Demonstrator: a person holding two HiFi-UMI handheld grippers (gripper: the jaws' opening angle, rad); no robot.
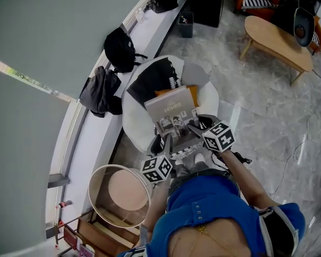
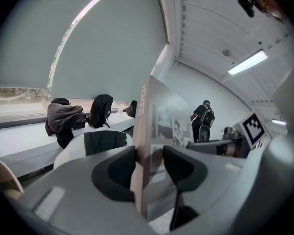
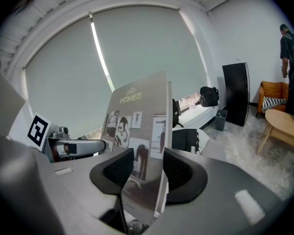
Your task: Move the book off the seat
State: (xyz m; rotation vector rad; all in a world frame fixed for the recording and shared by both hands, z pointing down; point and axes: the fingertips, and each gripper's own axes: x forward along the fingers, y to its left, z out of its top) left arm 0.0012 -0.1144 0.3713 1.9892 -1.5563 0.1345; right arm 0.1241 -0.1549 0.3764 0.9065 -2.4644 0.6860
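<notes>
I see the grey book (image 1: 170,110), its cover printed with photos, raised and tilted above the round white seat (image 1: 135,123).

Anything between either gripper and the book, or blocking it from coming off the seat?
Nothing visible. The left gripper and right gripper both clamp the book directly. It is held up above the white seat, and the floor beside the seat looks open.
</notes>
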